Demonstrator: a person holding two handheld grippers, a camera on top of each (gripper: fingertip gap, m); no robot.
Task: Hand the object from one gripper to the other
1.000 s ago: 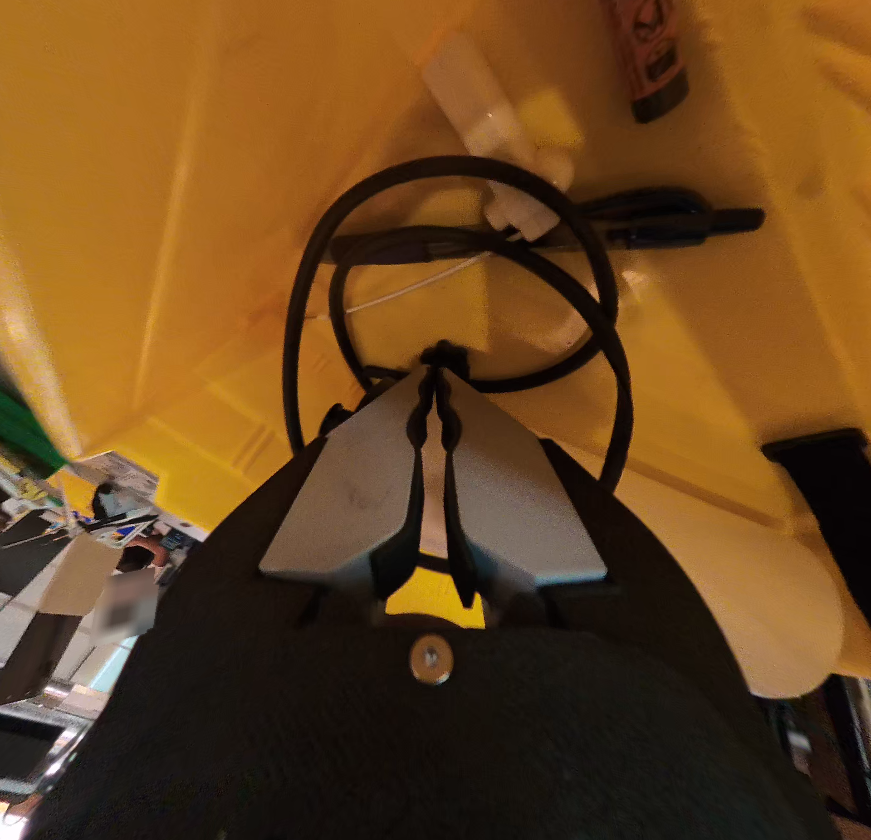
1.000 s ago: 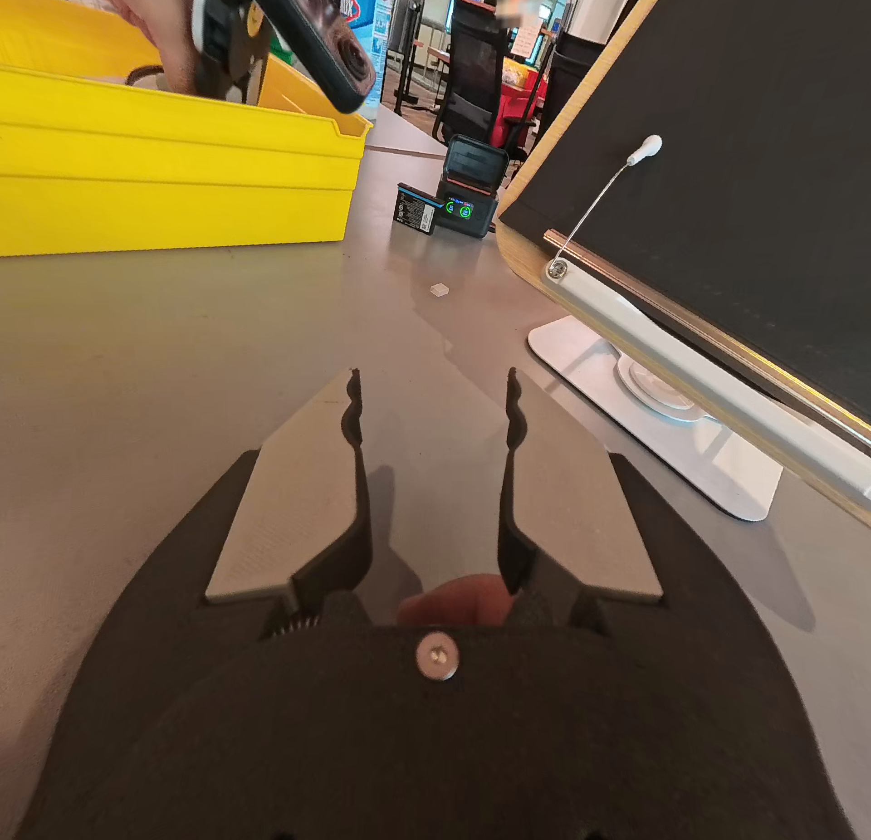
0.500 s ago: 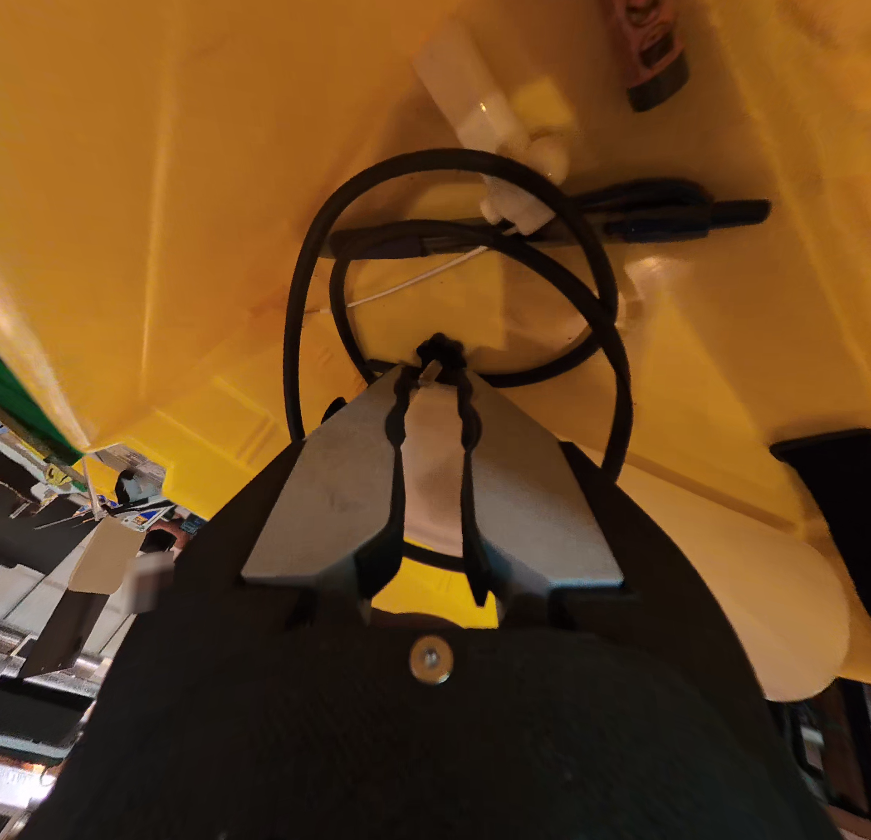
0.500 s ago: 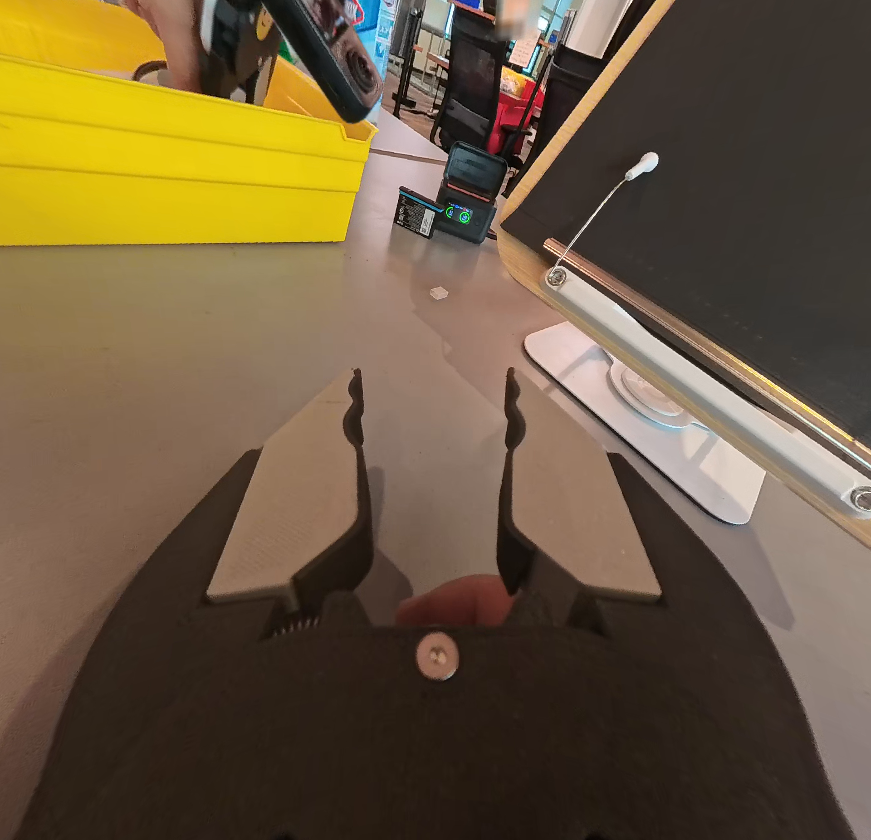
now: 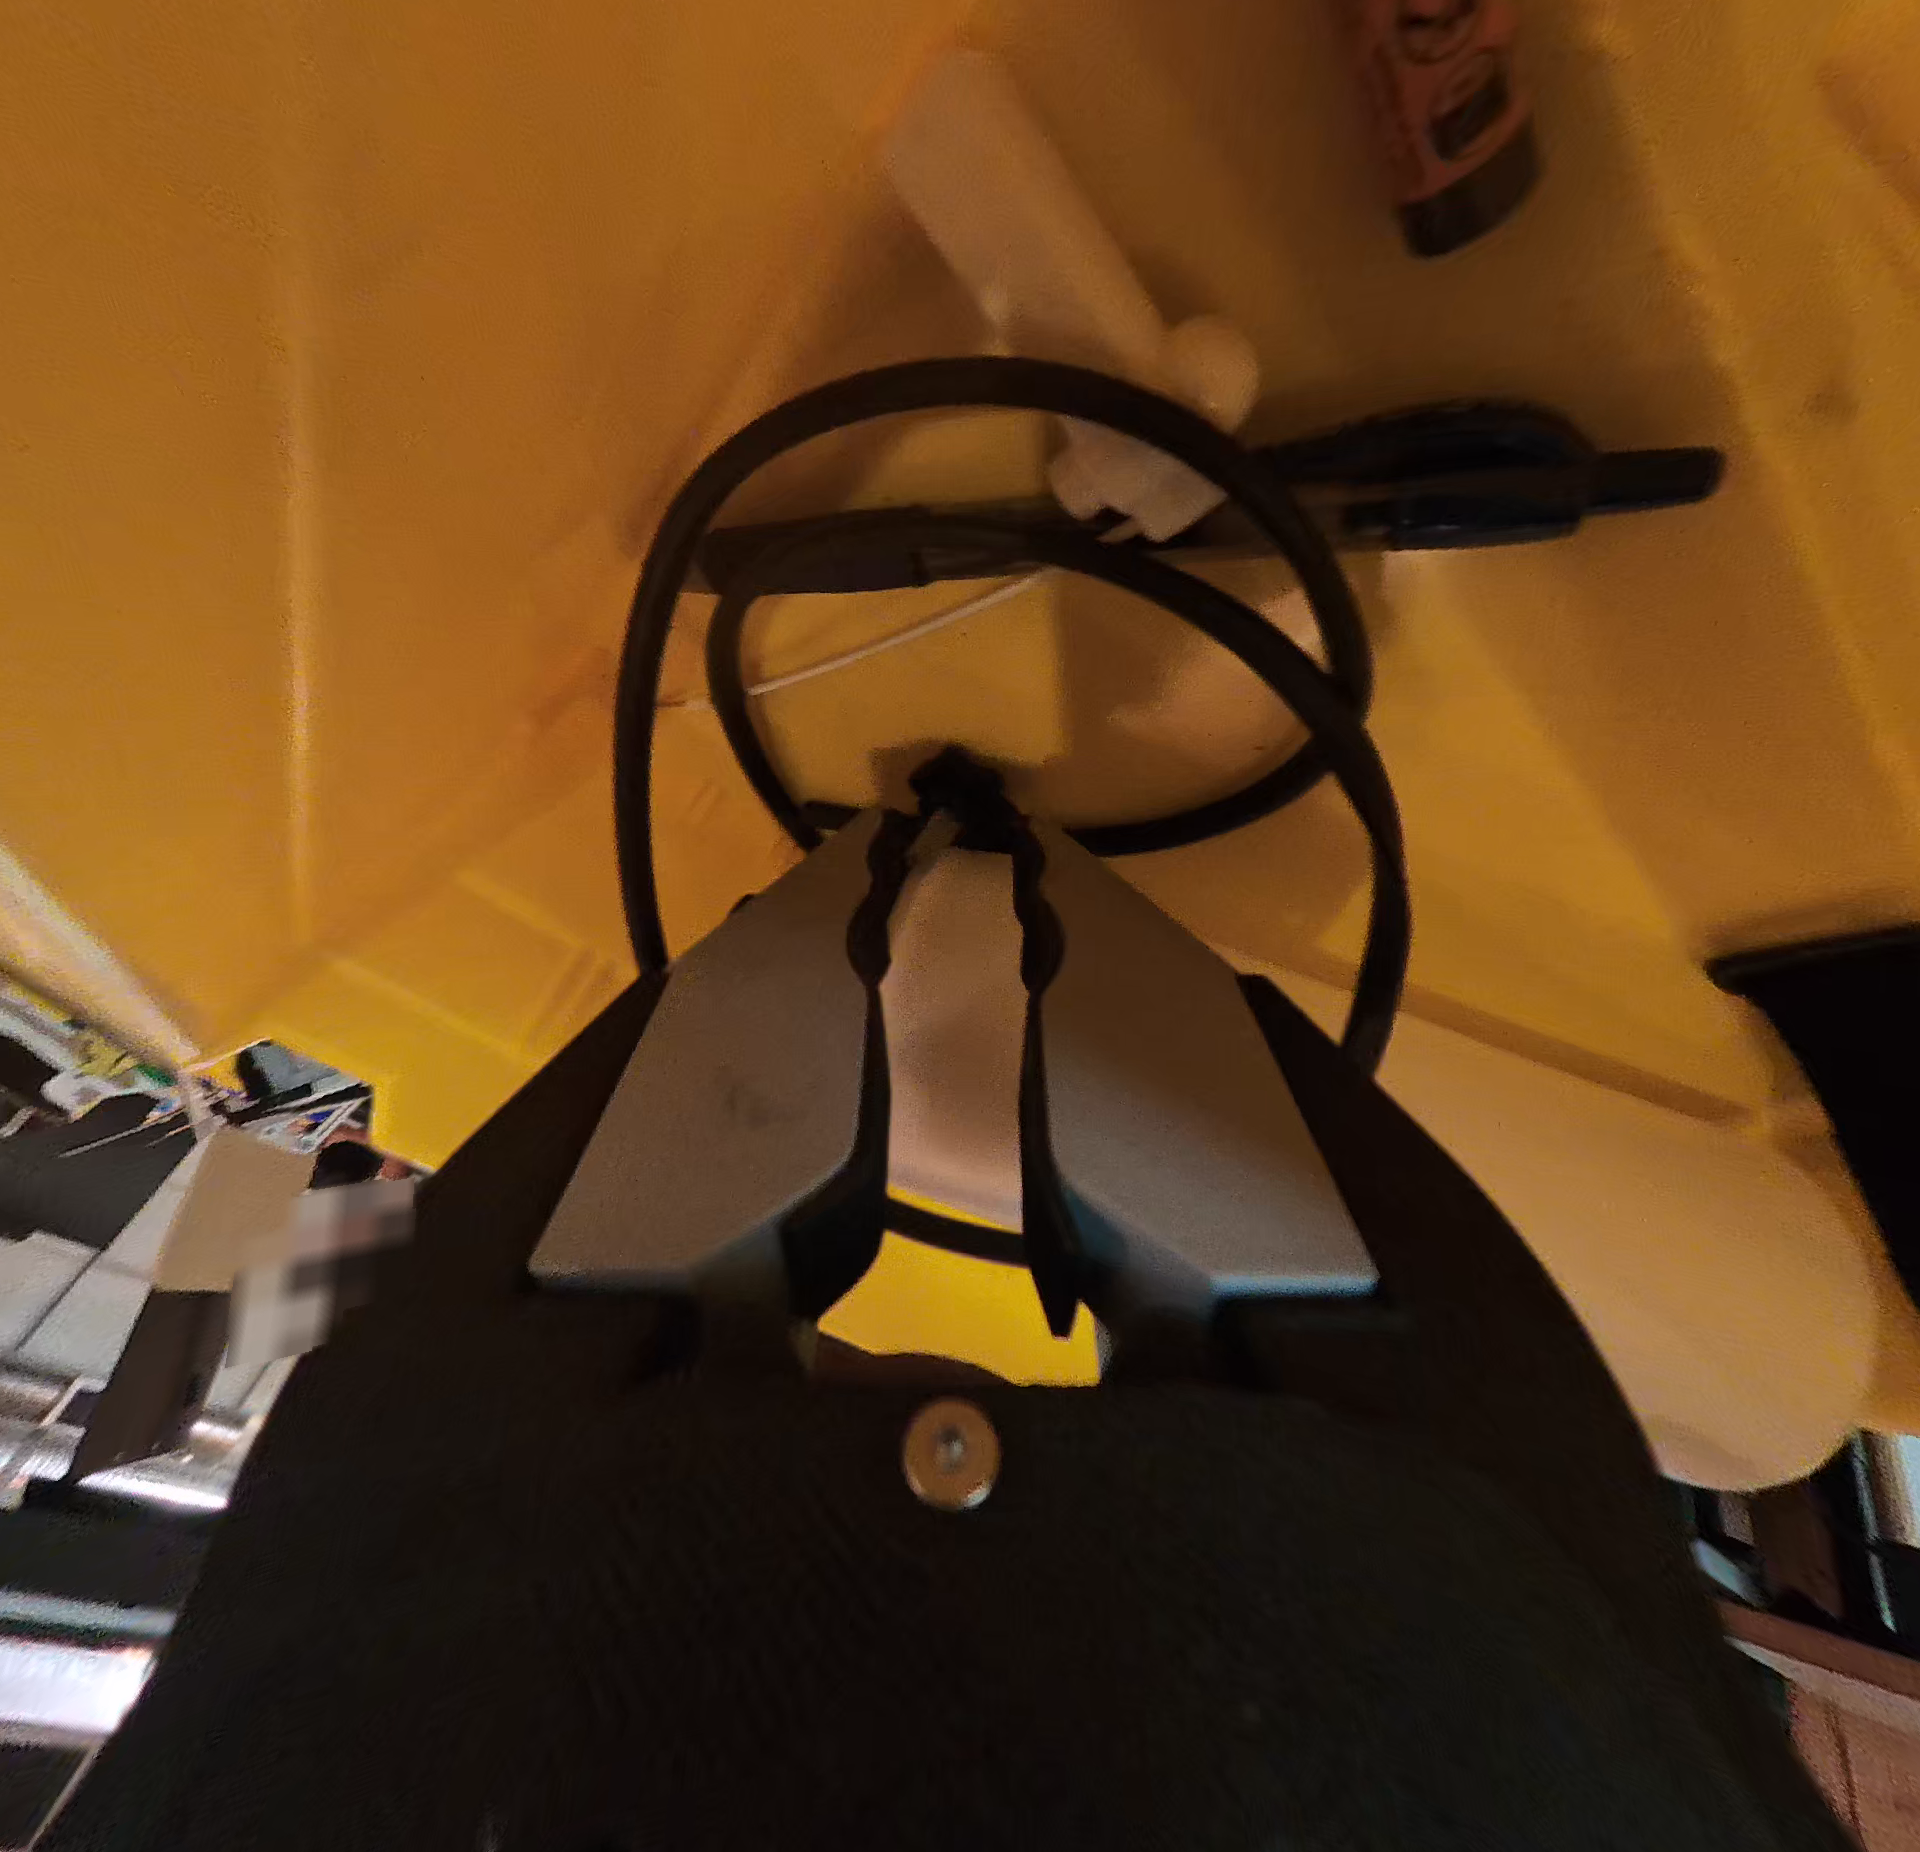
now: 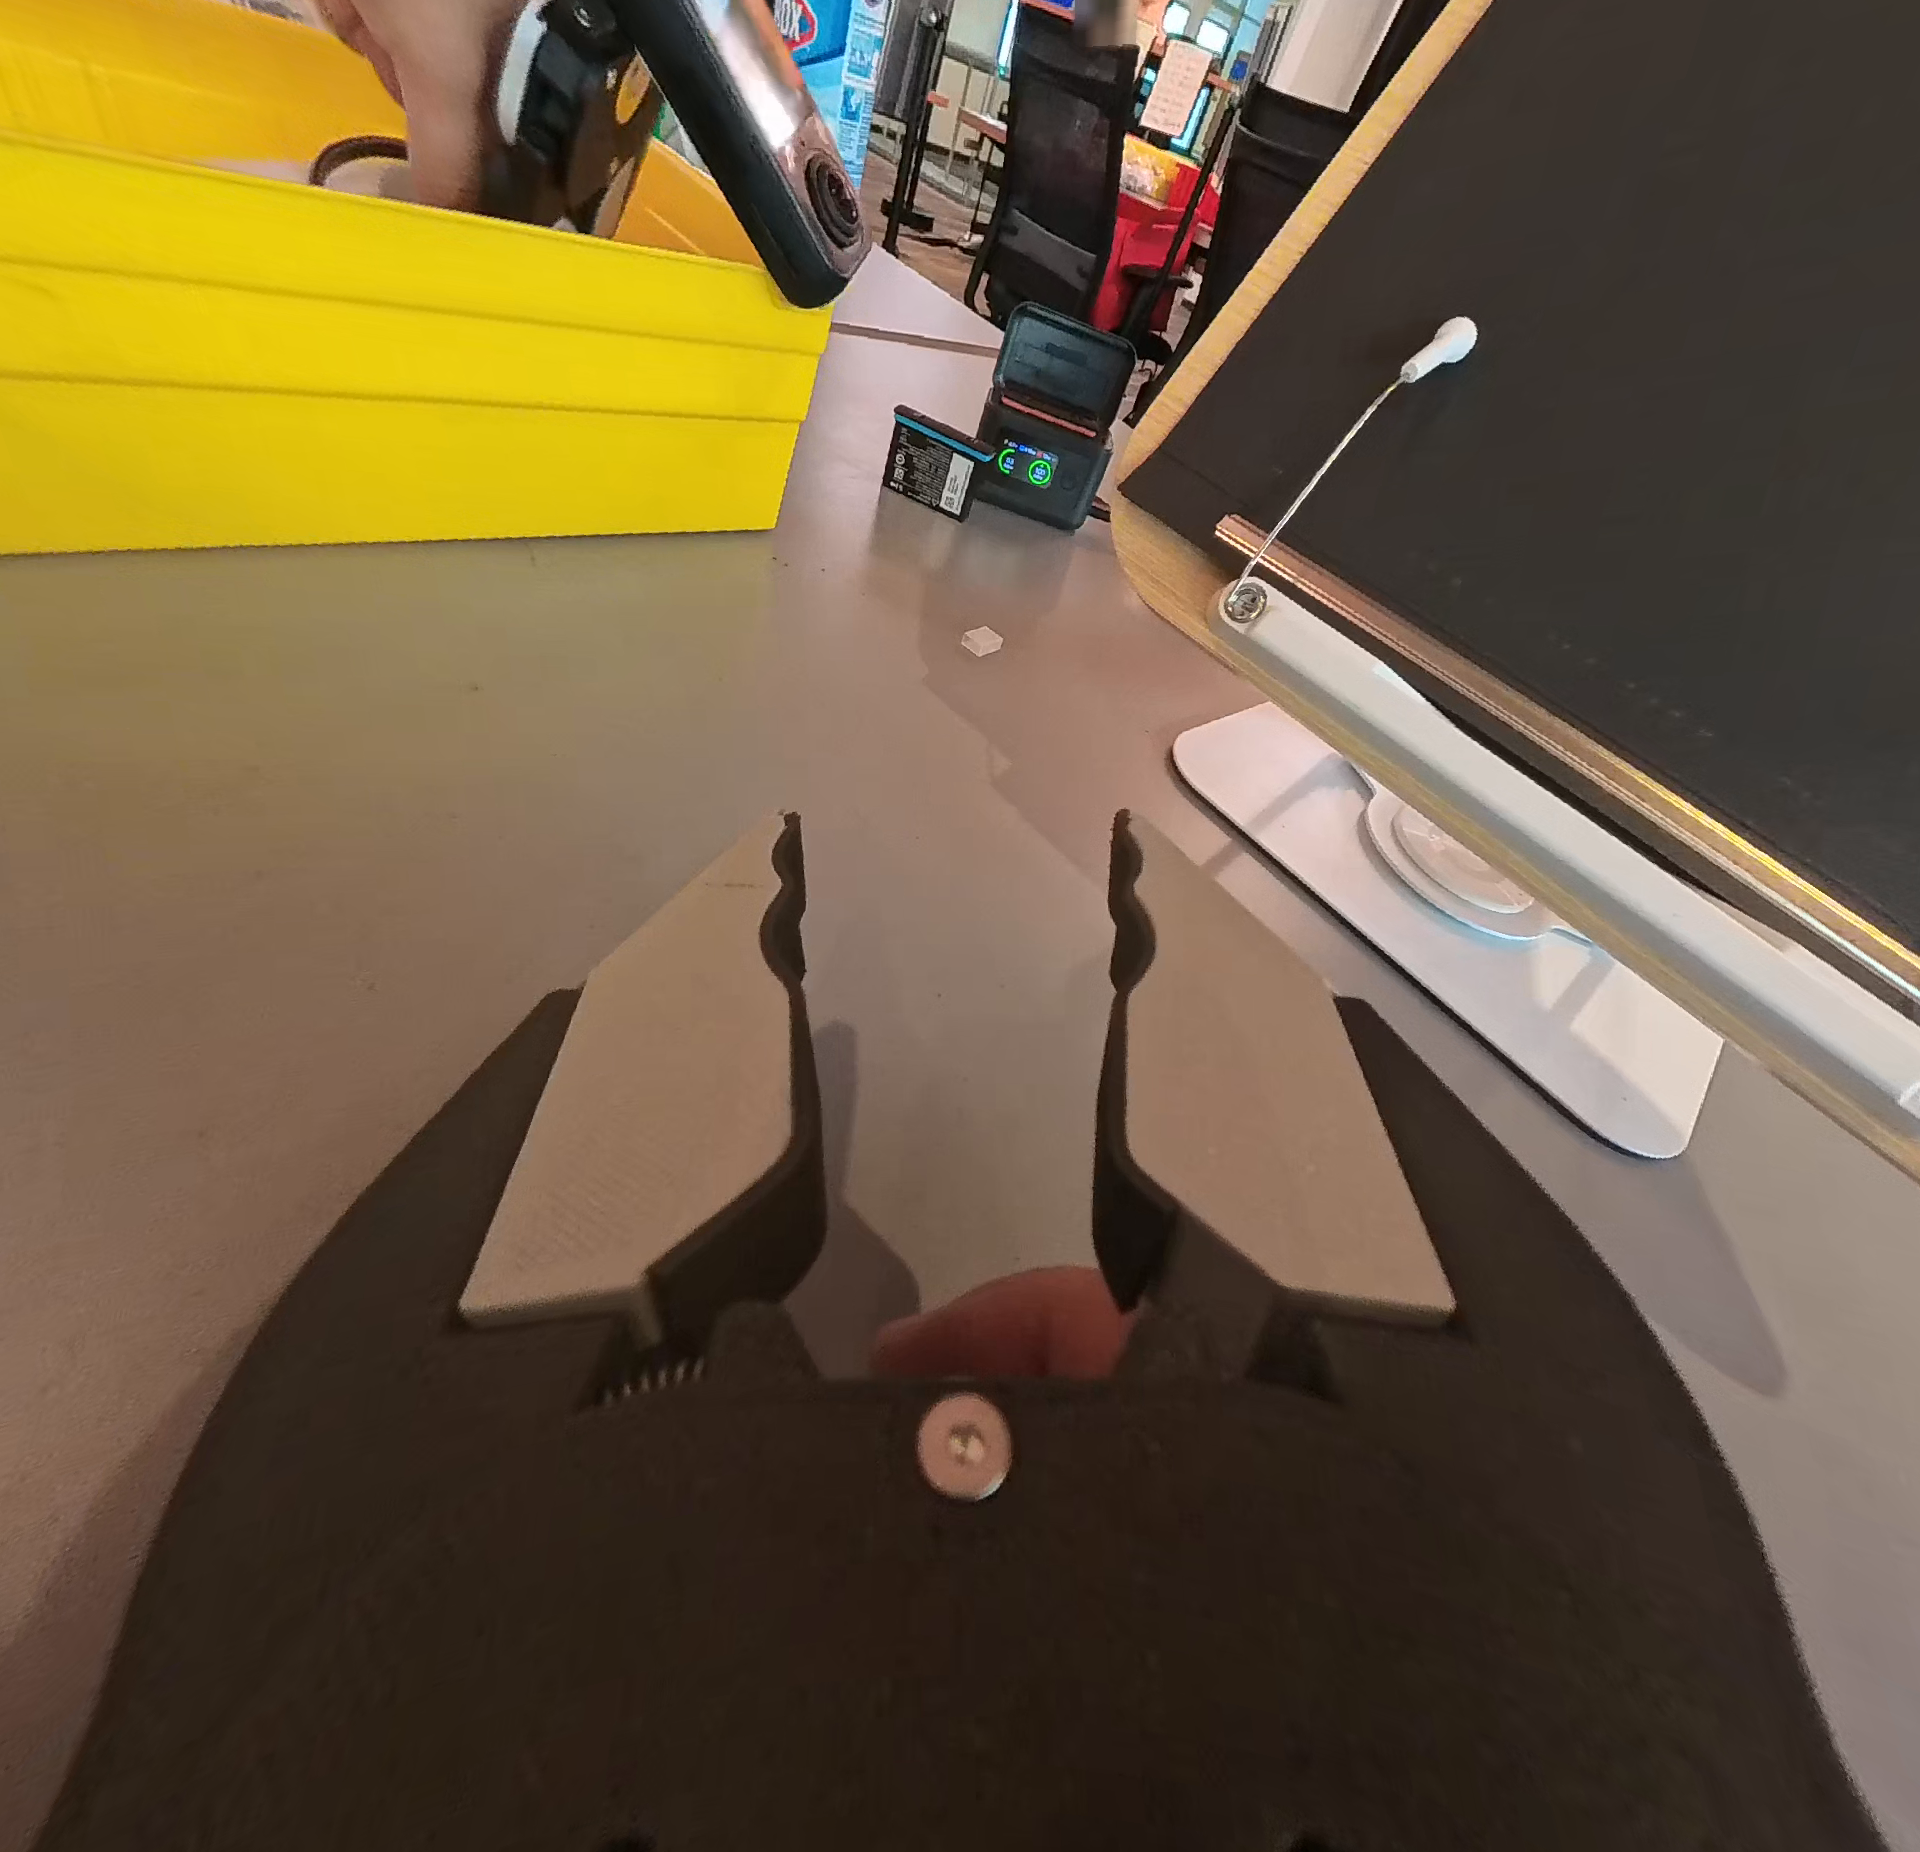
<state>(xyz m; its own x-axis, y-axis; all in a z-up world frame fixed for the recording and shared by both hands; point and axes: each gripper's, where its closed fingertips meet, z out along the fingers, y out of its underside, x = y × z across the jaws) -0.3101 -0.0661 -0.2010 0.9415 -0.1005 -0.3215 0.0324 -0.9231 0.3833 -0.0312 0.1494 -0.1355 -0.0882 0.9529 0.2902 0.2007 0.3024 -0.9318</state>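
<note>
A coiled black cable (image 5: 1340, 722) bound by a black tie knot (image 5: 956, 784) lies on the floor of a yellow bin (image 5: 312, 452). My left gripper (image 5: 954, 841) is down in the bin, narrowly open, its tips on either side of the knot. Whether they press on it is unclear. In the right wrist view the yellow bin (image 6: 364, 400) stands at the far left, and a hand (image 6: 416, 36) holds the left gripper's body inside it. My right gripper (image 6: 951, 826) is open and empty, low over the grey table (image 6: 416, 763).
The bin also holds a white tube (image 5: 1018, 213), a pink-brown tube (image 5: 1455, 109), black pens (image 5: 1507, 493) and a pale round piece (image 5: 1558, 1283). On the table are a tilted black board (image 6: 1558, 348) on a white stand (image 6: 1455, 971), a charger case (image 6: 1049, 441) and a battery (image 6: 930, 462). My right fingertips sit around 35 centimetres from my left ones.
My left gripper's fingers have spread from almost shut to narrowly open at the cable's knot. The right gripper stayed open and drifted slightly.
</note>
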